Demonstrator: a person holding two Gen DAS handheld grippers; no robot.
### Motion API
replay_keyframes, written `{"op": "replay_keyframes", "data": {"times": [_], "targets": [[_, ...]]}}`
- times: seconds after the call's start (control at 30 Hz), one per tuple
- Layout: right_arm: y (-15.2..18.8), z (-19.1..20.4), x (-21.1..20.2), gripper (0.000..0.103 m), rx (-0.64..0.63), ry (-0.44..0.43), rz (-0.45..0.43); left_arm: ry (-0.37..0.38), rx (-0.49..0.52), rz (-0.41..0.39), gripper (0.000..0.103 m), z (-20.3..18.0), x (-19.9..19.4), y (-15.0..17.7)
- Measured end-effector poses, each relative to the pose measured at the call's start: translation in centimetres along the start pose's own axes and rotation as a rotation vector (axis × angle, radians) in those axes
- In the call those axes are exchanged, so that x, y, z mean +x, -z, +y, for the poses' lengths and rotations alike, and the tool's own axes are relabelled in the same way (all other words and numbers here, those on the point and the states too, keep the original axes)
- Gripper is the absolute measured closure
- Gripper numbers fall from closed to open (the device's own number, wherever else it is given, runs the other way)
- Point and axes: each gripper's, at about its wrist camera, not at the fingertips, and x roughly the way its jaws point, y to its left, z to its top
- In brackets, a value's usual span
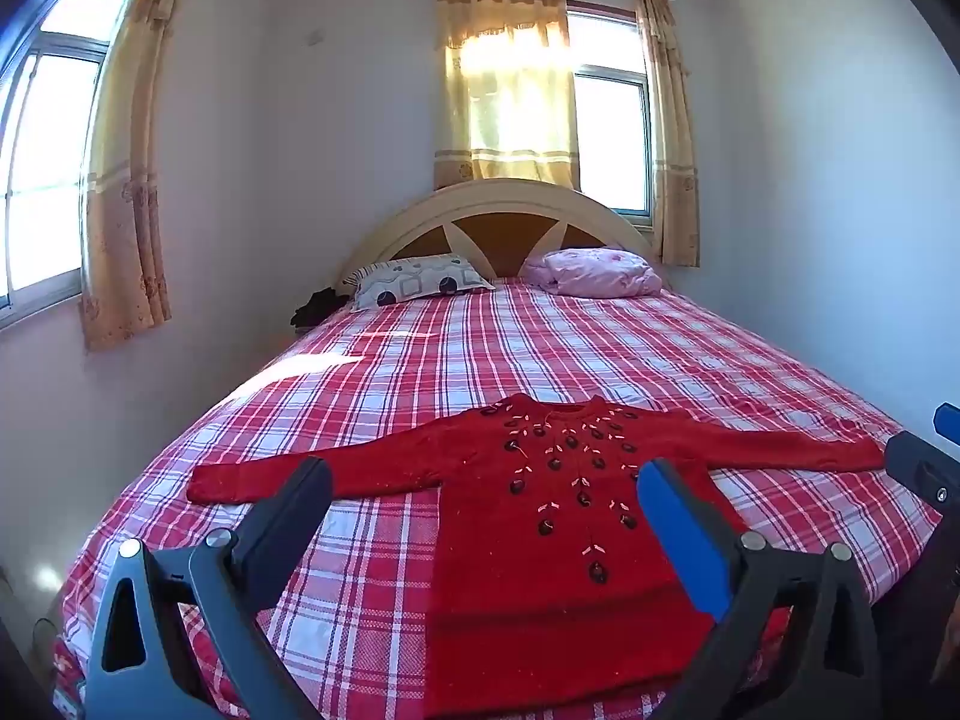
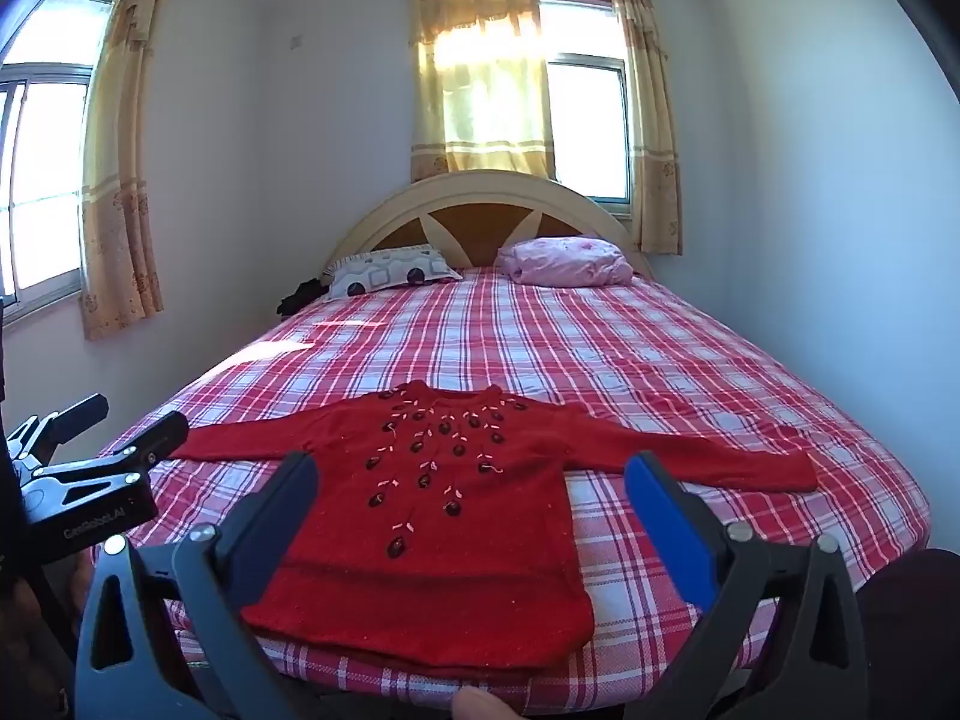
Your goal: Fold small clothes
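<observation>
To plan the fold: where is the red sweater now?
The red sweater lies flat, sleeves spread, on the checked bedsheet near the bed's foot, far from the pillows.

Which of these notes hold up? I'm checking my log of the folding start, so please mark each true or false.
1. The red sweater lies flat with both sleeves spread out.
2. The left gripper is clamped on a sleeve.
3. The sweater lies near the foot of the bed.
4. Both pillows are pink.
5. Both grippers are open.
1. True. The red sweater lies flat on the plaid sheet, sleeves out to both sides.
2. False. The left gripper is open and holds nothing.
3. True. It lies at the near end, far from the headboard.
4. False. One pillow is pink; the other pillow is white with dark shapes.
5. True. The right gripper is open too.
</observation>
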Motion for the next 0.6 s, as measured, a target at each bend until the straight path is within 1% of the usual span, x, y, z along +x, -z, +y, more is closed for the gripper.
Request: {"op": "replay_keyframes", "data": {"times": [0.1, 0.13, 0.47, 0.6], "targets": [[0.03, 0.03, 0.00, 0.000, 0.000, 0.001, 0.002, -0.003, 0.010, 0.002, 0.001, 0.08, 0.21, 0.00], [0.03, 0.04, 0.02, 0.000, 0.000, 0.002, 0.003, -0.012, 0.027, -0.008, 0.001, -0.21, 0.13, 0.02], [0.30, -0.17, 0.11, 0.000, -0.002, 0.001, 0.006, -0.008, 0.015, -0.007, 0.001, 0.02, 0.29, 0.68], [0.34, -0.21, 0.08, 0.000, 0.000, 0.001, 0.007, -0.006, 0.008, -0.007, 0.001, 0.16, 0.11, 0.30]]}}
